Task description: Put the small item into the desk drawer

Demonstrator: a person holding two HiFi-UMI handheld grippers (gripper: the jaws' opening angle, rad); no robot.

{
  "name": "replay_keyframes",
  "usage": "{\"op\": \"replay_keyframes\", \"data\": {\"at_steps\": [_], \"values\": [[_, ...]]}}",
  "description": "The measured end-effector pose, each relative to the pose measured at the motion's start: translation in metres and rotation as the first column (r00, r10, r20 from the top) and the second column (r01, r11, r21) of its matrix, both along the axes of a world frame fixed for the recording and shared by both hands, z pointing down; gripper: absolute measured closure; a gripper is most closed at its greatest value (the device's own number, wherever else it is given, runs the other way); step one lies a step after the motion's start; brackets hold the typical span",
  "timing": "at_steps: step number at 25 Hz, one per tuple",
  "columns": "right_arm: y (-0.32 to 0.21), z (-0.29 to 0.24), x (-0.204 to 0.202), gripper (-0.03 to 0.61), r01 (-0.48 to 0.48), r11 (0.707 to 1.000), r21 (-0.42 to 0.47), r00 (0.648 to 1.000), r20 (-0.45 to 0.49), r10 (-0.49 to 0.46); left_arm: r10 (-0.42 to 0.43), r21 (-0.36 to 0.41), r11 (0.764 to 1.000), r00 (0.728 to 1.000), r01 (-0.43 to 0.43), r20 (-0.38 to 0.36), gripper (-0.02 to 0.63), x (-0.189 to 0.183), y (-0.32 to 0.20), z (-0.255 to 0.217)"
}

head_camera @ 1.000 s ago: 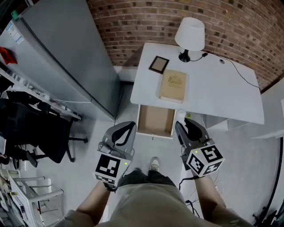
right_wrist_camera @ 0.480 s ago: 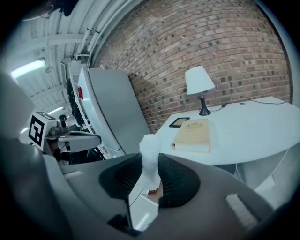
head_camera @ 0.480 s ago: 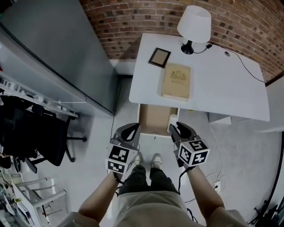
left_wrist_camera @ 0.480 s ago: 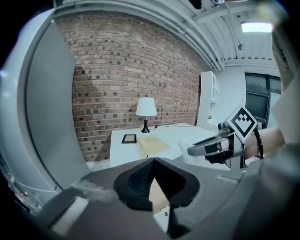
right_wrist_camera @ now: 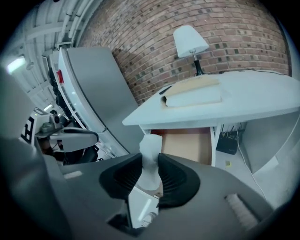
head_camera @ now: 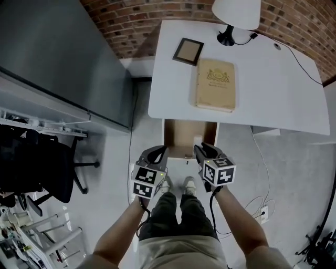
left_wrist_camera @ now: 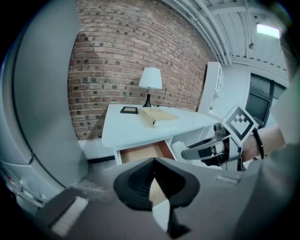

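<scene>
A brick wall [head_camera: 136, 21] closes the back and a grey cabinet [head_camera: 68, 58] stands at the left. The smooth white surface [head_camera: 273, 89] carries a tan hardback book [head_camera: 215, 84], a dark picture frame [head_camera: 188, 50] and a white-shaded lamp [head_camera: 236, 10]. Its drawer [head_camera: 181, 137] is pulled out, showing a bare pale-wood bottom. My right tool [right_wrist_camera: 150, 161] has its ribbed black jaws pressed on the small item [right_wrist_camera: 151, 144], a matte white, waisted piece held upright near the drawer's front edge. I can't tell if it is over the opening. My left tool [left_wrist_camera: 152, 176] hangs beside it, jaws together and empty. By my reading the item is in hand, so what remains is to lower it in and let go.
</scene>
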State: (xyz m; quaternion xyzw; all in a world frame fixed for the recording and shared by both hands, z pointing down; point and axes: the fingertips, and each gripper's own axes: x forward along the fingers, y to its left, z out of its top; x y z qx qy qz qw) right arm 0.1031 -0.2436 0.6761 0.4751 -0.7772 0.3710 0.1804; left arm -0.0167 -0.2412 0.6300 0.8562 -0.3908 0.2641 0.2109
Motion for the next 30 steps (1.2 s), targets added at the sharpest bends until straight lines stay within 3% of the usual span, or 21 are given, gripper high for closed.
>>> {"op": "replay_keyframes", "data": {"at_steps": [9, 14, 20, 30], "values": [[-0.012, 0.118, -0.001, 0.464, -0.014, 0.988, -0.151, 0.998, -0.070, 0.003, 0.023, -0.092, 0.996, 1.000, -0.021, 0.017, 0.612, -0.002, -0.015, 0.104], [-0.019, 0.165, -0.005, 0.465, -0.004, 0.975, -0.221, 0.996, -0.093, -0.017, 0.003, -0.131, 0.991, 1.000, -0.006, -0.022, 0.612, 0.002, -0.025, 0.138], [-0.022, 0.191, -0.006, 0.459, -0.031, 0.965, -0.260, 0.995, -0.098, 0.006, -0.001, -0.161, 0.987, 0.999, -0.004, -0.034, 0.612, 0.005, -0.028, 0.159], [-0.020, 0.189, 0.000, 0.459, -0.050, 0.962, -0.267, 0.995, -0.095, 0.025, 0.037, -0.186, 0.982, 0.998, -0.044, -0.043, 0.611, 0.006, -0.022, 0.148]]}}
